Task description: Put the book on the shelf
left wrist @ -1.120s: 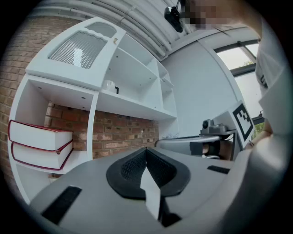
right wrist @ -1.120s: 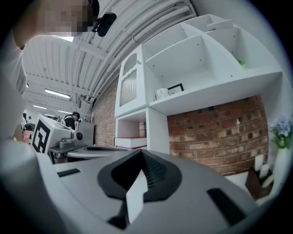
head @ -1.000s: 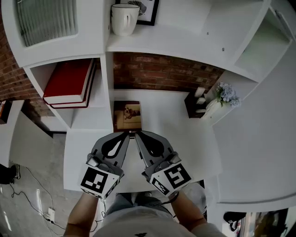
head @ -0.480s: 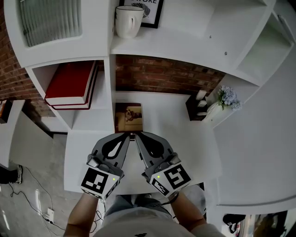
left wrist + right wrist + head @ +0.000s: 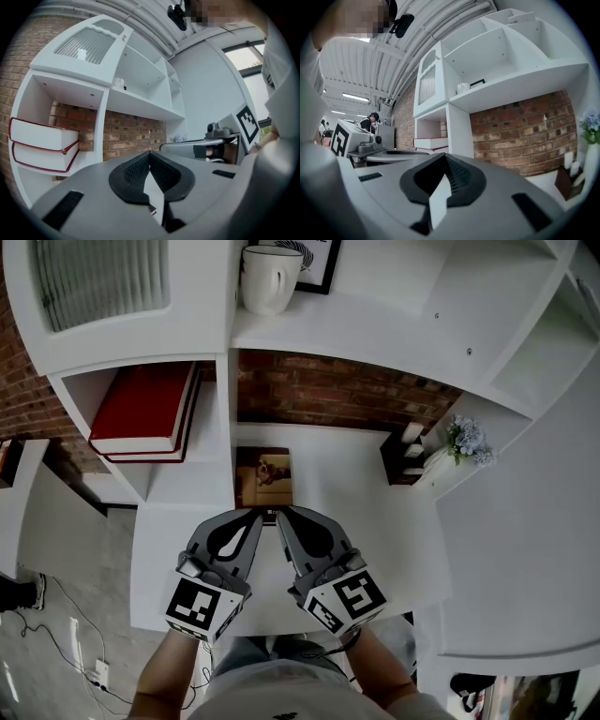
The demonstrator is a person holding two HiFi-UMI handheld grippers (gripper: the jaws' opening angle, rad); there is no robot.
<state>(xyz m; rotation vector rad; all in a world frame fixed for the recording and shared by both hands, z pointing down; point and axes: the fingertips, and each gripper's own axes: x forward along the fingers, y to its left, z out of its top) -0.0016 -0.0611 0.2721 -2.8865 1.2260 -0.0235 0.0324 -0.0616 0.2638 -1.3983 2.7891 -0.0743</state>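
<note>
Lying flat on the white worktop (image 5: 366, 521), the small brown-covered book (image 5: 263, 476) sat just beside the upright panel of the shelf unit (image 5: 221, 418), in front of the brick wall (image 5: 337, 390). The left gripper (image 5: 260, 513) and the right gripper (image 5: 279, 513) were held side by side over the near part of the worktop, both pointing level toward the book, with their tips close to its near edge; whether they touched it could not be told. Each gripper view showed its own jaws pressed together with nothing between them. Two red books (image 5: 141, 411) were stacked flat in the open compartment at the left of the unit. On the shelf above the brick wall stood a white mug (image 5: 269, 278), with a framed picture (image 5: 314, 261) just behind it. At the right of the worktop, a dark organiser (image 5: 401, 452) sat near a small bunch of pale flowers (image 5: 467, 439).
</note>
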